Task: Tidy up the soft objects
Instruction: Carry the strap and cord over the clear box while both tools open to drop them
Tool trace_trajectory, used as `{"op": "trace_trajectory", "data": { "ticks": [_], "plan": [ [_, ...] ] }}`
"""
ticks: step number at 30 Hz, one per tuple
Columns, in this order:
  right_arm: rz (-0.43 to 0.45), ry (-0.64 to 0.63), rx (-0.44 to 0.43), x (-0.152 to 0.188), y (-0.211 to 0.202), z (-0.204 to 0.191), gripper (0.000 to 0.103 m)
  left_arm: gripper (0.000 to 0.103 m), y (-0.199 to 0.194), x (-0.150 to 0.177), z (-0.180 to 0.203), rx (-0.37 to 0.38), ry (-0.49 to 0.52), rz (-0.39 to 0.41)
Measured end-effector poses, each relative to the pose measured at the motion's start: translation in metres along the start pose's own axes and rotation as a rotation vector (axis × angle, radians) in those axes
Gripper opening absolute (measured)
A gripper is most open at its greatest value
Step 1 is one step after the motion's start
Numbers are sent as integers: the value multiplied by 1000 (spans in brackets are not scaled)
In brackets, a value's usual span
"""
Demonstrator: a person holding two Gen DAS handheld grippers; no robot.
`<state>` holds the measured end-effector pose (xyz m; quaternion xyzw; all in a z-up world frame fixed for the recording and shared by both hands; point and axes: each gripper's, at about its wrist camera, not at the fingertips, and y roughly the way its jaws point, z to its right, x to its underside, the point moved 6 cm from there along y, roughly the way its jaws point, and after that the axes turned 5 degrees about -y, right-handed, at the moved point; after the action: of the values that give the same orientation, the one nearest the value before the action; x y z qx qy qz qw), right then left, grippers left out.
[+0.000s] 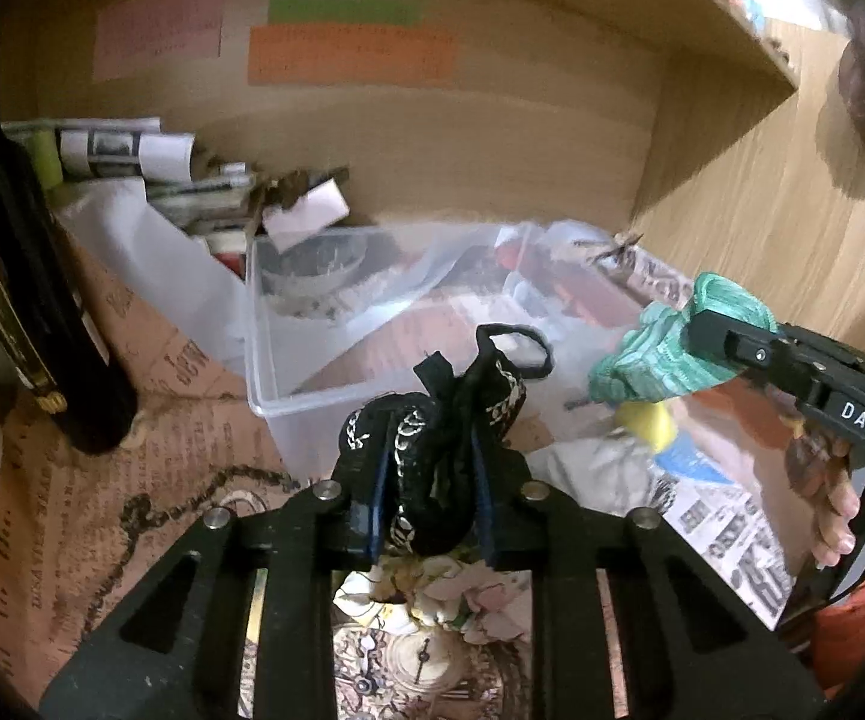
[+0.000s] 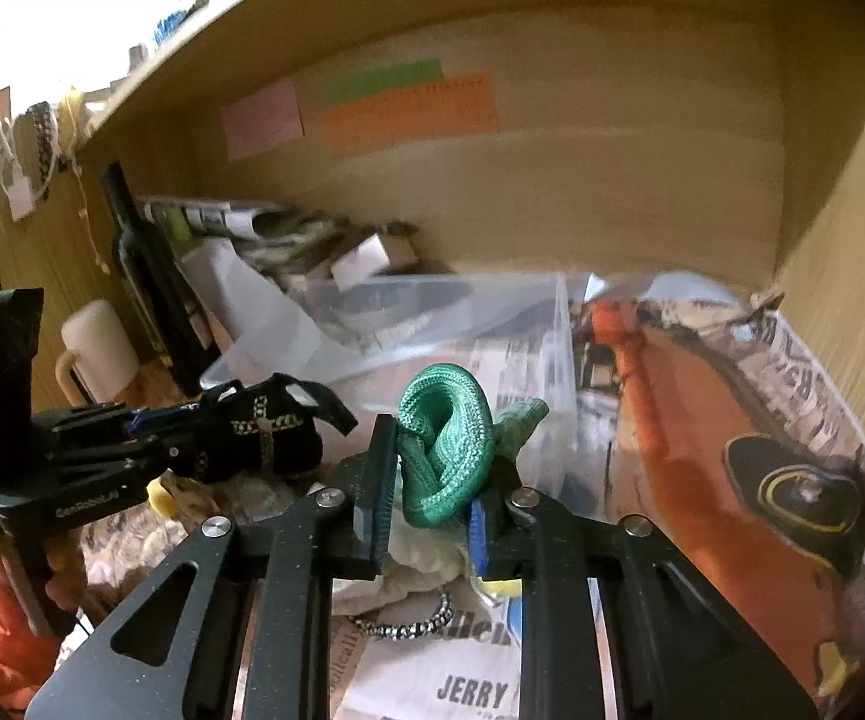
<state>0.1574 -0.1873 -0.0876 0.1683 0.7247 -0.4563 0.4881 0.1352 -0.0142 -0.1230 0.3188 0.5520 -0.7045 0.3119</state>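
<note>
A clear plastic bin (image 1: 324,324) sits far-centre on the paper-covered surface (image 1: 72,510), under a wooden shelf (image 2: 552,12). Near it, the left gripper (image 1: 426,480) has its fingers clamped on a black patterned cloth bundle (image 1: 432,450), held above the surface. To the right, the right gripper (image 2: 432,504) pinches a knotted green rope (image 2: 444,450), raised in front of the bin.
</note>
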Motion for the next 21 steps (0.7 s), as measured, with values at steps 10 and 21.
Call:
{"op": "trace_trajectory", "data": {
  "ticks": [10, 21],
  "plan": [
    [120, -22, 8, -28, -24, -2, 18, 22, -38, -36, 0, 8, -6, 133],
    [141, -37, 17, -49, -5, 0, 18, 22, -40, -71, -14, -32, -11, 224]
  ]
}}
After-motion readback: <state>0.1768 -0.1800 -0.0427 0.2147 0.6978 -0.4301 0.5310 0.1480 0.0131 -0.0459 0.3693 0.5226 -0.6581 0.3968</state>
